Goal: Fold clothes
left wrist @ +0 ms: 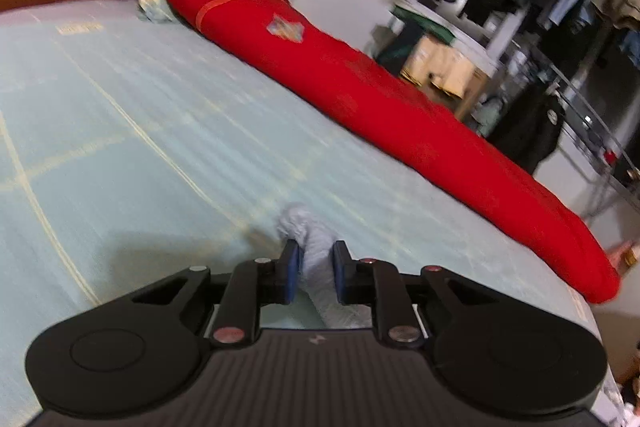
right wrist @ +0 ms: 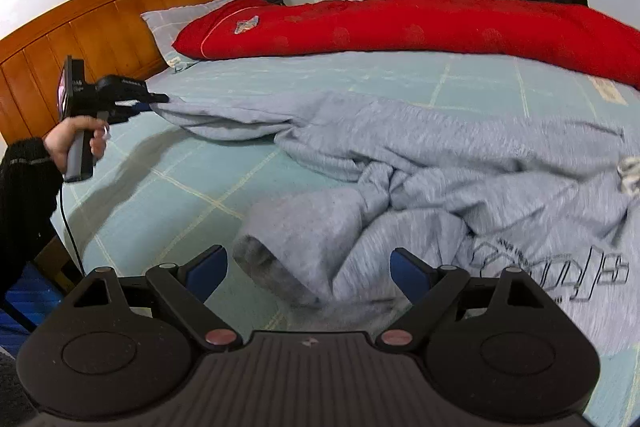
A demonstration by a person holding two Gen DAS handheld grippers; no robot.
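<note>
Grey sweatshirt (right wrist: 460, 179) sprawled crumpled across the pale green bed (right wrist: 192, 187), filling centre and right of the right wrist view. Left gripper (left wrist: 314, 267) pinching a bunched grey fold at bottom centre of its own view; seen at left of the right wrist view (right wrist: 154, 99), pulling a sleeve end taut. Right gripper (right wrist: 308, 271) spread wide, a cuff lying between the pads, unpressed. Red quilt (right wrist: 400, 23) along the bed's far edge.
</note>
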